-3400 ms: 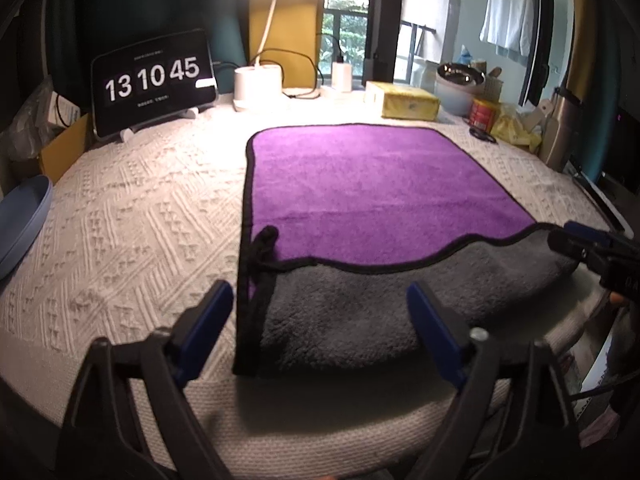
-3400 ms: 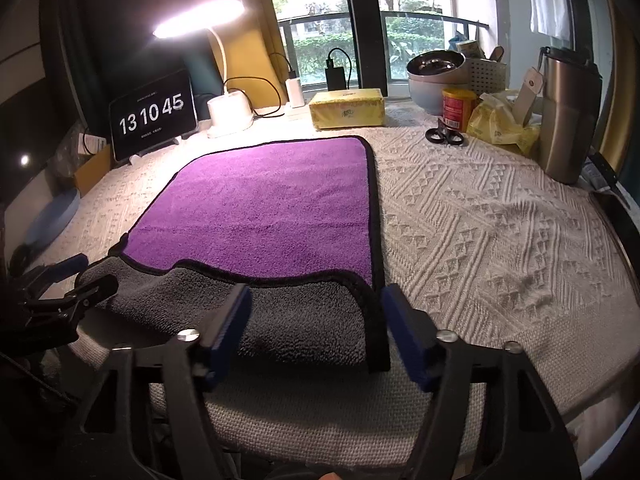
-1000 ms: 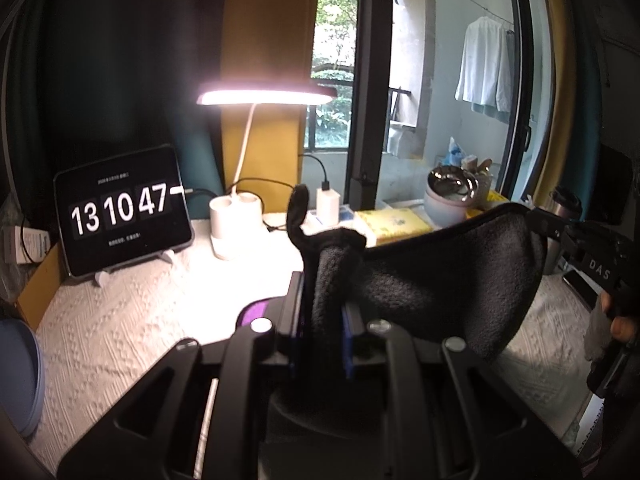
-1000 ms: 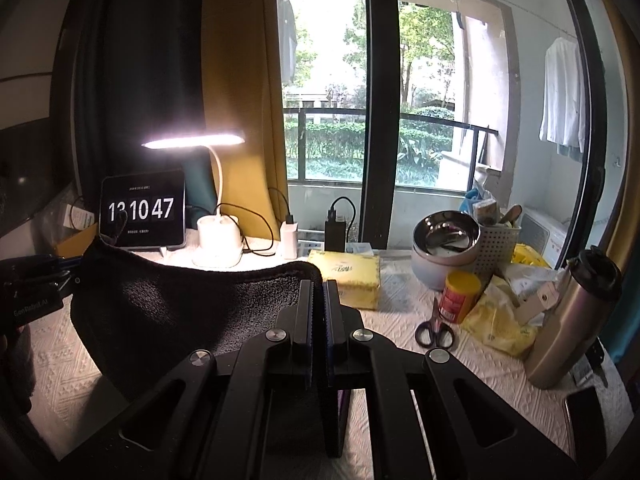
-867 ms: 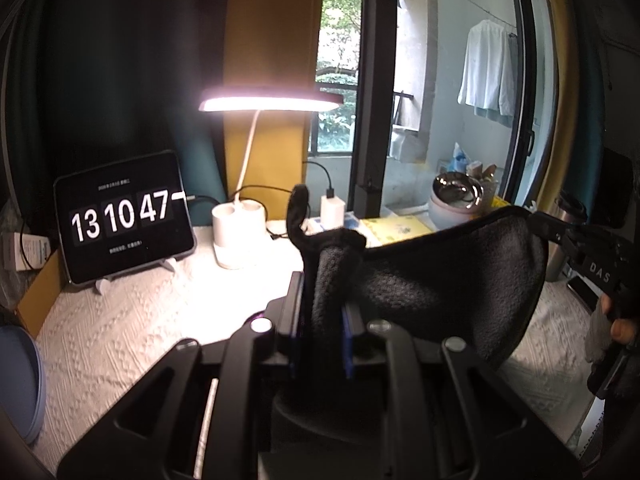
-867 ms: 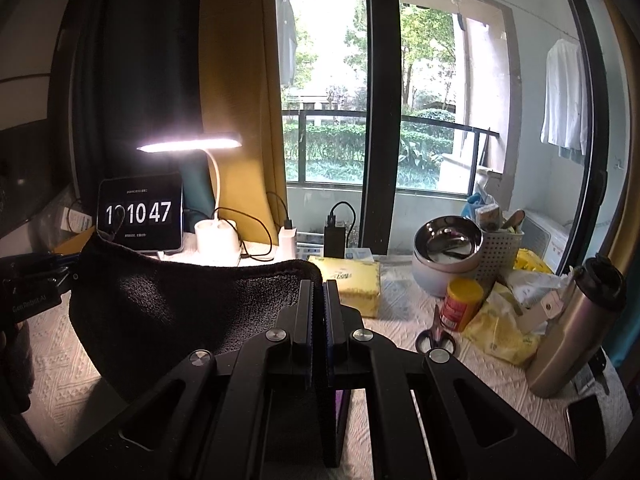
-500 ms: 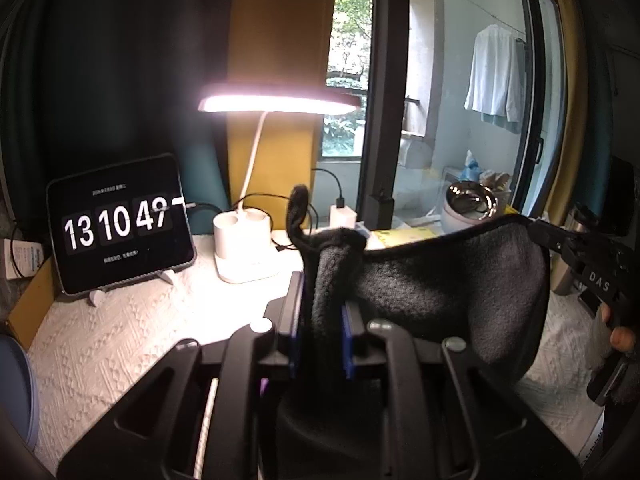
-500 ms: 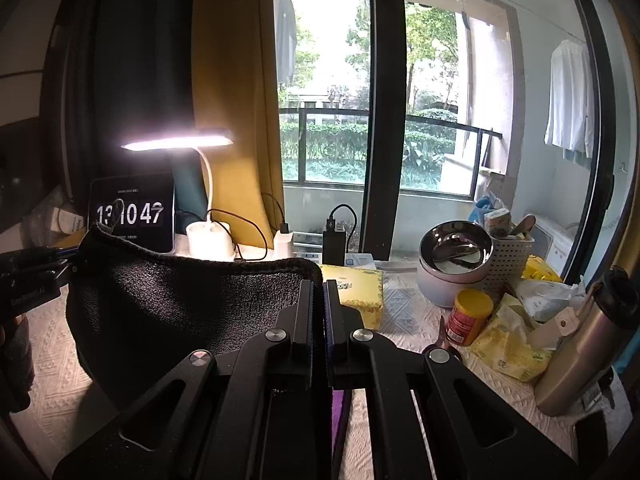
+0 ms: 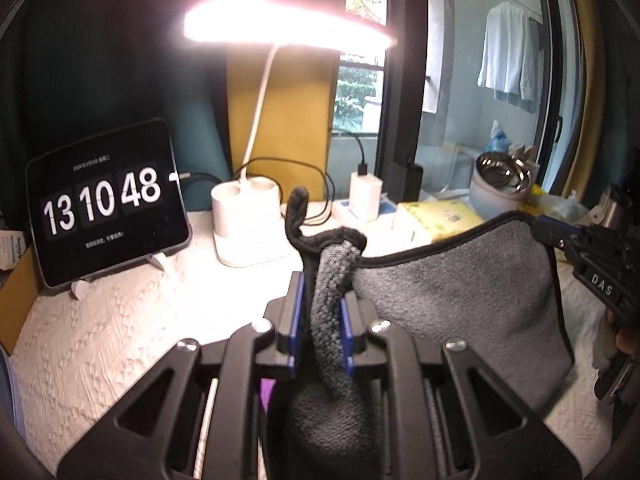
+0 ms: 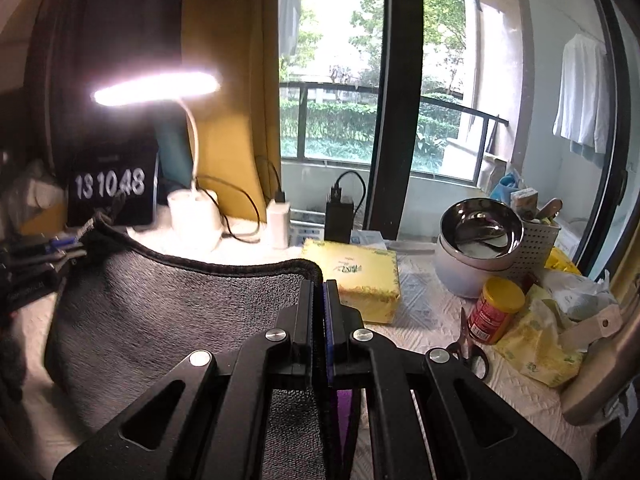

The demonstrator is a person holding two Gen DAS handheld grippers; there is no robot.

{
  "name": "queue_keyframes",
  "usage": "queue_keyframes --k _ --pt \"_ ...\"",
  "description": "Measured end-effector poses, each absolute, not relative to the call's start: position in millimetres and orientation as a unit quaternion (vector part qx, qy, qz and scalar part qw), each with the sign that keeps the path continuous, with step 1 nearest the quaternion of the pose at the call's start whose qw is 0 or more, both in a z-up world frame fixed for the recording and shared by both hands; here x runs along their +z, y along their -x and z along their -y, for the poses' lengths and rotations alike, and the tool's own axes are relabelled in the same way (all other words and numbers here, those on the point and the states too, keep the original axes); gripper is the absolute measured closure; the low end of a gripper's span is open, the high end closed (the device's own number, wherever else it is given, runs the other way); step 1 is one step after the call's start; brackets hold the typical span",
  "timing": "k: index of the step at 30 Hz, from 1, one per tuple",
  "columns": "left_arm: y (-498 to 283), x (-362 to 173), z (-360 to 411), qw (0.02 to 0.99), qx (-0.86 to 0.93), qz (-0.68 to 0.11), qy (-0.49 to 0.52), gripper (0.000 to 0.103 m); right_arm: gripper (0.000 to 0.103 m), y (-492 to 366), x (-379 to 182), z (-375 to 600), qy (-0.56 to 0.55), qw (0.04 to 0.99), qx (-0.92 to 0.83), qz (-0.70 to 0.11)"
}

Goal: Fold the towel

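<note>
The towel (image 9: 460, 300) is grey on one face and purple on the other, with a black hem. It hangs stretched in the air between my two grippers, above the white textured tablecloth (image 9: 104, 344). My left gripper (image 9: 322, 320) is shut on the towel's left corner, where its black hanging loop (image 9: 298, 216) sticks up. My right gripper (image 10: 319, 312) is shut on the right corner of the towel (image 10: 168, 312). A sliver of the purple face (image 10: 345, 412) shows below the jaws. Each gripper shows in the other's view, the right one (image 9: 592, 256) and the left one (image 10: 40, 256).
At the back of the table stand a clock tablet (image 9: 106, 204), a lit desk lamp (image 9: 248, 224) with chargers and cables, and a yellow tissue pack (image 10: 354, 280). Right side: steel bowl (image 10: 480, 228), white basket (image 10: 536, 244), red can (image 10: 496, 310), scissors (image 10: 468, 350), steel flask (image 10: 604, 364).
Both grippers closed on the towel's near corners and lifted them off the table. Over the last second they carried the raised edge forward, closer to the lamp and the clock.
</note>
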State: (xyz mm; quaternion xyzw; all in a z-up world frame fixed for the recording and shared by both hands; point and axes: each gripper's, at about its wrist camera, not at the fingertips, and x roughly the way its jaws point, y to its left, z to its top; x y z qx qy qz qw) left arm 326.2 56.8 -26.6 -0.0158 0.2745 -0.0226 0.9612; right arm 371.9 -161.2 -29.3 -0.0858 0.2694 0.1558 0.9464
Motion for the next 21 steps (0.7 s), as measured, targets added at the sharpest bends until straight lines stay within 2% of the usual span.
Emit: queue_keyframes --k 14,21 --pt "-359 -73 -55 0.941 -0.005 -0.337 0.001 0.085 0.097 -401 -80 149 0.117 0.924 0.143 -0.336" --pt "-377 -93 -70 0.918 0.001 -0.395 0.049 0.084 0.097 -411 -91 144 0.129 0.911 0.139 -0.365"
